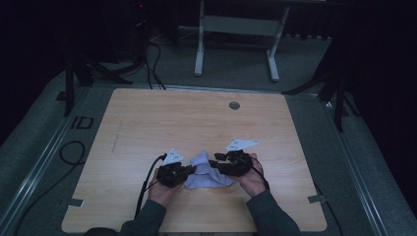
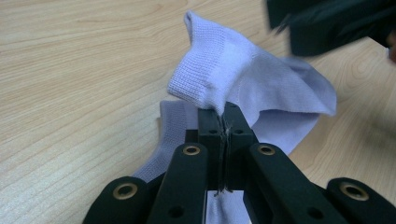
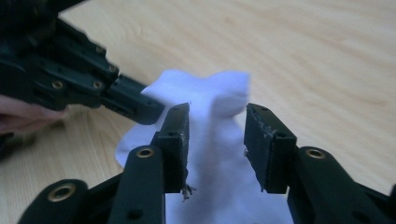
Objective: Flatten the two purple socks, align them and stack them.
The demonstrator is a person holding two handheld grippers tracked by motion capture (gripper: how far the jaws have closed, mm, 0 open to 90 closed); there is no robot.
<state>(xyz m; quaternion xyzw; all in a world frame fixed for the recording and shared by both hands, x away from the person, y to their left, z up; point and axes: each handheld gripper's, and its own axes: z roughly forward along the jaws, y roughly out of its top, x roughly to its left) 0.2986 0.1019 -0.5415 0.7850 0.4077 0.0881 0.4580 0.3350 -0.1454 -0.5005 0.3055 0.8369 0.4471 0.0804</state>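
The left tool (image 2: 223, 112) is clenched on a fold of the pale lilac sock (image 2: 261, 88), which lies on the table (image 1: 147, 123) between both tools. The right tool (image 3: 217, 128) is released, its jaws straddling the sock's raised end without pressing it.

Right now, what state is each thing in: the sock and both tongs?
Sock: lilac, bunched up on the table, one fold lifted.
Left tongs: shut on the sock, pinching a fold of its fabric.
Right tongs: open, jaws either side of the sock, not pressing it.
Table: wooden, sock resting on it.
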